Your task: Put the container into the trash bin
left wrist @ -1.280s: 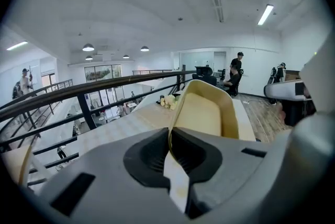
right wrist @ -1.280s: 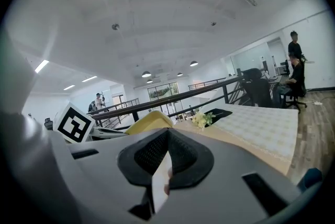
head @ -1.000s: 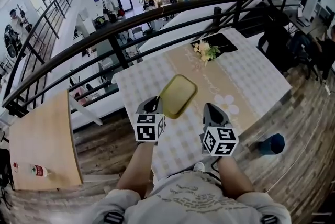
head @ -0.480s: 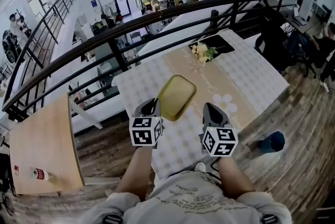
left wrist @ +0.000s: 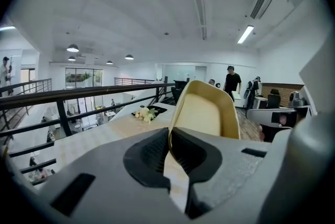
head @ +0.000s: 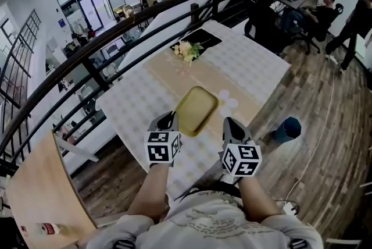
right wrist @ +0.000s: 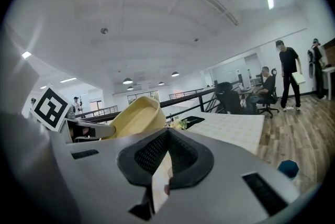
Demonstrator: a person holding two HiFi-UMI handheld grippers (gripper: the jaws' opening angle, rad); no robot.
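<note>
**Yellow container (head: 196,110) pinched in my left gripper (head: 169,120)**

Its near rim sits clamped between the left jaws, and the shallow tray tilts up and away from me over the checked table (head: 256,67). My right gripper (head: 228,123) hovers just beside it, jaws drawn together on nothing. To the table's right, a blue trash bin (head: 288,129) stands on the wood floor (head: 331,143).

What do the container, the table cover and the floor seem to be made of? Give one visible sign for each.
Container: thin moulded plastic or pulp, matte pale yellow; its wall is thin and smooth.
Table cover: probably cloth or vinyl, matte; fine check print.
Floor: wood or wood-look laminate with a slight sheen; plank seams and grain.
</note>
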